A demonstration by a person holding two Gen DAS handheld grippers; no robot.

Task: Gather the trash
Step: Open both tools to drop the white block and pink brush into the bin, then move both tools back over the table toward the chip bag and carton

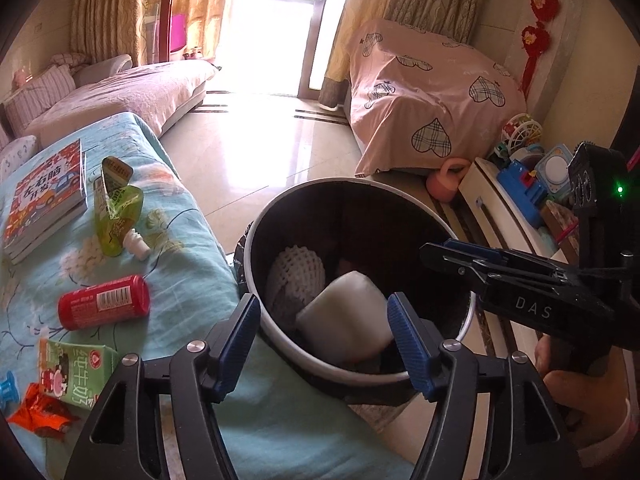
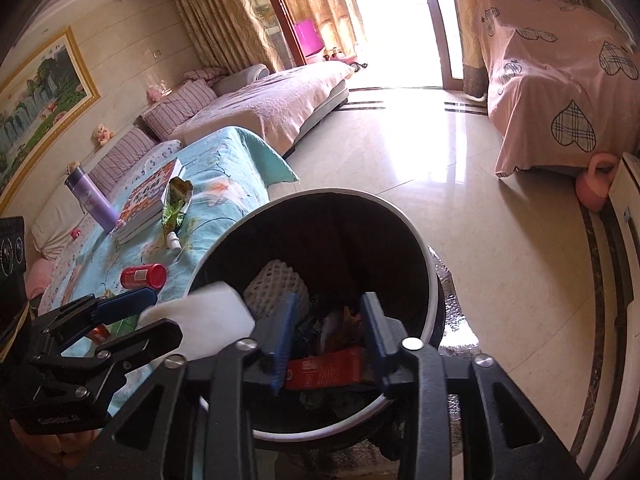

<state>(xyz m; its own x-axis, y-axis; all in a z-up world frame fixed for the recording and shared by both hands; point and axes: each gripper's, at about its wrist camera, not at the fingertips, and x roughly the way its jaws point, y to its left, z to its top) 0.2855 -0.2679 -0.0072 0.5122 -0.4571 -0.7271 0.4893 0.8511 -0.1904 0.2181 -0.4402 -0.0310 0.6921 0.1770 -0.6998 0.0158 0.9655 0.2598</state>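
A black trash bin [image 1: 256, 236] [image 2: 430, 292] with a white rim stands on the floor beside the table. My left gripper [image 1: 324, 320] [image 2: 156, 312] is open above the bin, and a white crumpled piece [image 1: 346, 316] [image 2: 204, 320] lies between its fingers, apparently loose over the bin. My right gripper [image 2: 328, 328] [image 1: 440, 252] is open and empty over the bin. White foam net [image 1: 294, 276] [image 2: 276, 284] and a red carton [image 2: 324, 370] lie inside the bin. On the table lie a red can [image 1: 104, 302] [image 2: 144, 276], a green pouch [image 1: 116, 208] [image 2: 174, 200], a green milk carton [image 1: 76, 372] and an orange wrapper [image 1: 40, 412].
The table has a light blue cloth [image 1: 176, 280] [image 2: 224, 200], with a book [image 1: 44, 196] [image 2: 150, 196] and a purple flask [image 2: 90, 198] on it. A pink sofa [image 1: 120, 96], a pink-covered piece of furniture [image 1: 432, 96], toys [image 1: 528, 176] and a pink kettlebell [image 2: 596, 188] stand around the tiled floor.
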